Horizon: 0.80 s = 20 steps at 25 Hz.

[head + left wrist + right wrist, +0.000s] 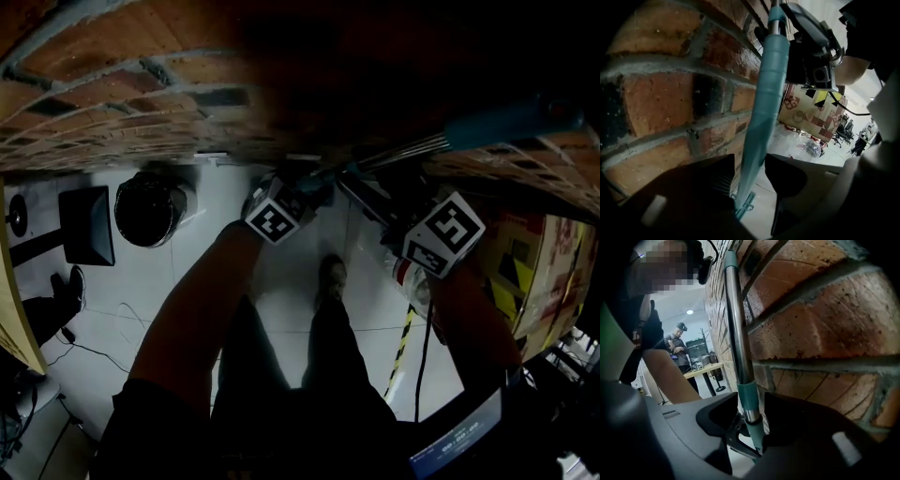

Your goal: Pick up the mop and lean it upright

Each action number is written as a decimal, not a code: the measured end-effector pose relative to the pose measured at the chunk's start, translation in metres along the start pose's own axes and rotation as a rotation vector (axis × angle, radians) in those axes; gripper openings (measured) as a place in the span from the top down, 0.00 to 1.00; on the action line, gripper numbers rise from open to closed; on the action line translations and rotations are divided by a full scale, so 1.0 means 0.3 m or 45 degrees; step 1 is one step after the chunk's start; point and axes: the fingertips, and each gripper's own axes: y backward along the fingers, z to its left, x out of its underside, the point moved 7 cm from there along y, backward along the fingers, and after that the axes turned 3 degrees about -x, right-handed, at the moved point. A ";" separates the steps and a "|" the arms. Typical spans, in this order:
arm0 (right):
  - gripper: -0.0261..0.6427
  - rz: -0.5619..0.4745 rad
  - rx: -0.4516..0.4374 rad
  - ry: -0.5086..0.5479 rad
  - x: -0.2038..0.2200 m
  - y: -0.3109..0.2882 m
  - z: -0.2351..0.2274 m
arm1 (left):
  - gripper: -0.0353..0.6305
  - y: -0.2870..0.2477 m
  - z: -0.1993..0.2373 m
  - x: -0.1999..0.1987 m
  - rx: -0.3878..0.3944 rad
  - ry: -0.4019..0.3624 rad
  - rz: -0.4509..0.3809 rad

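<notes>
The mop handle (pixel 506 122) runs along the brick wall (pixel 112 103), its teal grip to the right and bare metal toward my grippers. In the left gripper view the teal handle (pixel 766 93) stands upright against the bricks (pixel 670 93). It passes between the jaws of my left gripper (pixel 750 173), which stand open with a gap on the wall side. In the right gripper view the metal tube (pixel 737 333) and its teal collar (pixel 749 399) sit between the open jaws of my right gripper (pixel 750 416), with a little room on both sides. In the head view both grippers (pixel 314 186) (pixel 370 199) point at the wall.
A black round bin (pixel 148 208) and a dark flat panel (pixel 86 225) stand on the white floor at left. Cardboard boxes (pixel 539 272) and clear plastic bottles (pixel 811 147) lie at right. Yellow-black tape (pixel 403 347) marks the floor. A person (pixel 677 345) stands by a table (pixel 705 371) far off.
</notes>
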 end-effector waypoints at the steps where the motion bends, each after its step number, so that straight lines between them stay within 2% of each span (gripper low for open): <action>1: 0.68 -0.008 0.000 0.004 0.003 -0.001 0.000 | 0.66 -0.009 -0.001 -0.001 0.000 -0.007 -0.005; 5: 0.77 -0.040 -0.001 0.031 0.017 0.007 0.000 | 0.73 -0.039 -0.015 0.022 0.014 -0.036 -0.003; 8: 0.77 -0.046 0.000 0.040 0.021 0.018 0.001 | 0.74 -0.034 -0.023 0.000 0.016 -0.076 -0.024; 13: 0.77 -0.031 -0.010 0.067 0.009 0.029 0.036 | 0.75 -0.021 -0.047 0.041 0.029 -0.085 0.062; 20: 0.77 -0.070 -0.012 0.088 -0.086 0.054 0.077 | 0.75 0.053 -0.070 -0.055 0.029 -0.084 0.010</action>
